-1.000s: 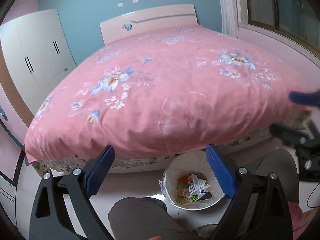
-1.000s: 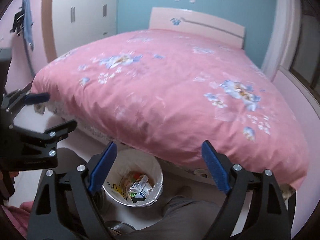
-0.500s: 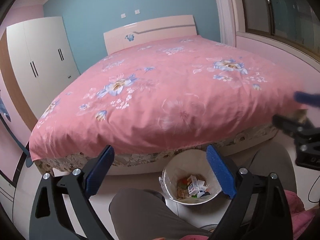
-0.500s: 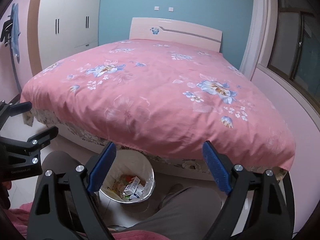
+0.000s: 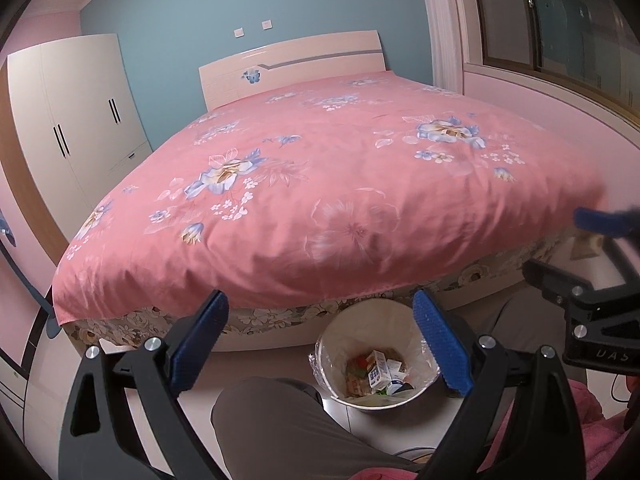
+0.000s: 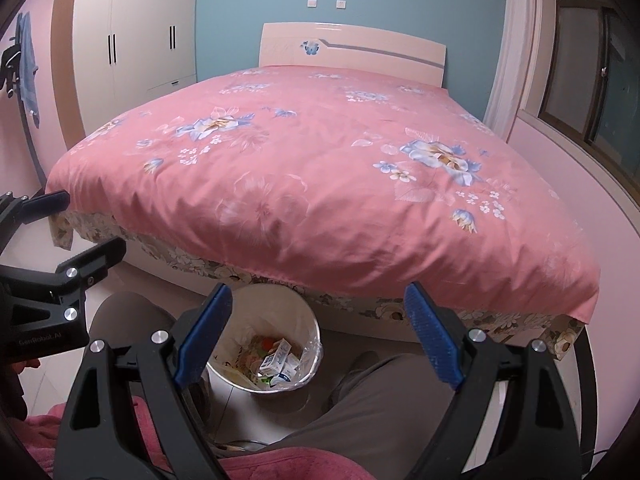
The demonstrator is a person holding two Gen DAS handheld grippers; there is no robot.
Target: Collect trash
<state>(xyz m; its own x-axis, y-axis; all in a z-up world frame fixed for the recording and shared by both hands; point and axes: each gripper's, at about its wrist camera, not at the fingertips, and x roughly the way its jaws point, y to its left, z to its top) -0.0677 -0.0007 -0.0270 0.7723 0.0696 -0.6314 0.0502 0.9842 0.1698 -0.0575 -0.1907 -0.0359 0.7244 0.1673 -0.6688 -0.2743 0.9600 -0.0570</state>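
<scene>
Two grippers are raised at the foot of a bed, both empty. From the left wrist view, the left gripper (image 5: 320,344) has its blue-padded fingers (image 5: 440,350) spread wide, holding nothing; the white trash bin (image 5: 374,360) sits on the floor between them at 6 o'clock, lined with plastic and holding cartons and wrappers (image 5: 378,372). The right gripper (image 5: 588,264) enters at 3 o'clock, also gaping. A grey-trousered knee (image 5: 268,412) lies just beside the bin. Beyond, the pink floral duvet (image 5: 320,184) covers the bed — headboard (image 5: 292,68) at 12, white wardrobe (image 5: 76,120) at 9, window (image 5: 560,20) at 2.

From the right wrist view, the right gripper (image 6: 318,340) is likewise wide and empty; the trash bin (image 6: 268,344) sits at 6 o'clock by the left-hand finger, against the bed's edge. The left gripper (image 6: 60,232) shows at 9 — open.
</scene>
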